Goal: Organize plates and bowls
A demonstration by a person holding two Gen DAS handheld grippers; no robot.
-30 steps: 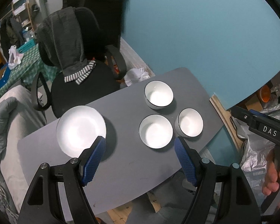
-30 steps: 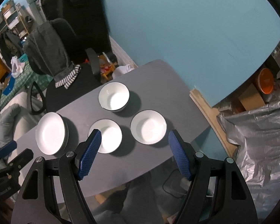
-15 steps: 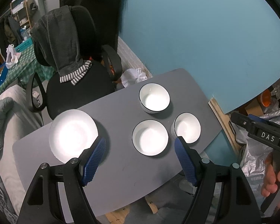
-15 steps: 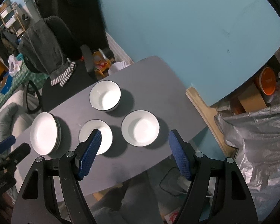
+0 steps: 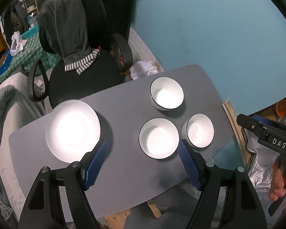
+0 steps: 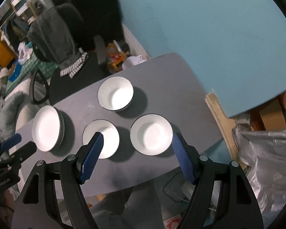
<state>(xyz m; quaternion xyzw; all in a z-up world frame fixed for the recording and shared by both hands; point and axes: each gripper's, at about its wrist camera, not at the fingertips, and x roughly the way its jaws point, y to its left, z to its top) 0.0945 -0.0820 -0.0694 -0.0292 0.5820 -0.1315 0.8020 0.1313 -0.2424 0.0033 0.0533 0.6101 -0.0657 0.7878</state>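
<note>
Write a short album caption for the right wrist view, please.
Open right tool above a grey table with three white bowls and a stack of plates.

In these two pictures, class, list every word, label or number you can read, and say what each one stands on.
"DAS": white letters on the black body of the right gripper, seen in the left wrist view.
Faint print on the black body of the left gripper, in the right wrist view: too dark and blurred to read.
The bowls, plates and table carry no text.
</note>
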